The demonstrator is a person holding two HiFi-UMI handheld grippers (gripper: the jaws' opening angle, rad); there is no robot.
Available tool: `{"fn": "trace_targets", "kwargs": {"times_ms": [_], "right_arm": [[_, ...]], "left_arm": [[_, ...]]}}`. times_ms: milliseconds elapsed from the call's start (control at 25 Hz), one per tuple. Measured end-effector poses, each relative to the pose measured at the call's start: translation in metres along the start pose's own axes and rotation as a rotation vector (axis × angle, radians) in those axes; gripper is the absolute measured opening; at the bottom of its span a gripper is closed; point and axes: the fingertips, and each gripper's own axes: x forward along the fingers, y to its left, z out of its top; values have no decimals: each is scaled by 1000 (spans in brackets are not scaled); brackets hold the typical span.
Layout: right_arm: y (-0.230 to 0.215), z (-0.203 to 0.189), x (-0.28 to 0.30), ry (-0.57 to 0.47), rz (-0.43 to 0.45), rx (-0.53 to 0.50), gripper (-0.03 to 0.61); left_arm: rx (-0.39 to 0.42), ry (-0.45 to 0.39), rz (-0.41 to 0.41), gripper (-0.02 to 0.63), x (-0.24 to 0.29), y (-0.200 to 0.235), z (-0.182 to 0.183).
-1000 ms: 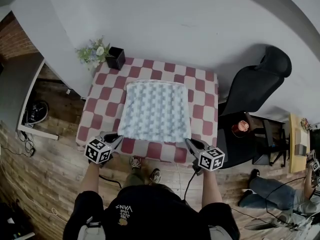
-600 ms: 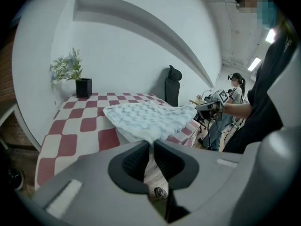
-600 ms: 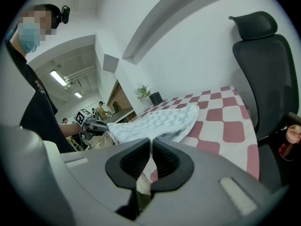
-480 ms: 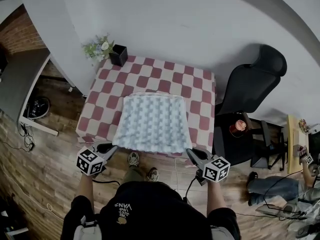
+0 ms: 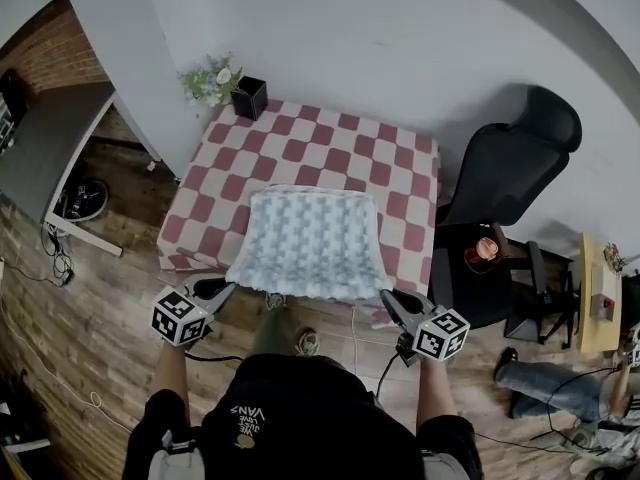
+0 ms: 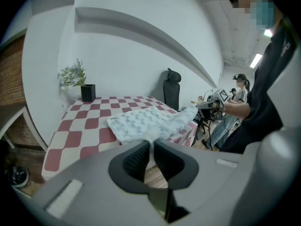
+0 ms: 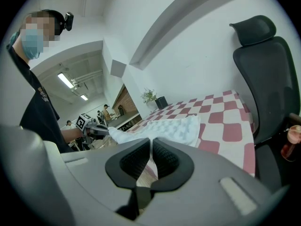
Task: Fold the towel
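Holds the towel (image 5: 310, 243) by its near corners, with left gripper (image 5: 226, 287) and right gripper (image 5: 388, 302) each pinched shut on cloth and the far part lying on the checked table (image 5: 300, 148); risks a thin corner slipping out, or a skewed fold, from uneven pulling.

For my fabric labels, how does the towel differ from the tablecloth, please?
The towel is pale and bumpy; the tablecloth is red-and-white checked and smooth. The towel is smaller, lying on the tablecloth. The left gripper and right gripper pinch the towel's near corners; nothing holds the tablecloth.
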Motion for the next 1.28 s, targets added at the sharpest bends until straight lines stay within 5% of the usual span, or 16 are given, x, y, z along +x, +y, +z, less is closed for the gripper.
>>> {"fn": "trace_targets", "kwargs": {"times_ms": [680, 1280], "right_arm": [[-86, 70, 85, -28, -186, -9, 23], [-165, 94, 167, 60, -314, 46, 23]], "left_arm": [[-69, 0, 73, 29, 81, 87, 58], [-145, 97, 28, 29, 160, 162, 75]]}}
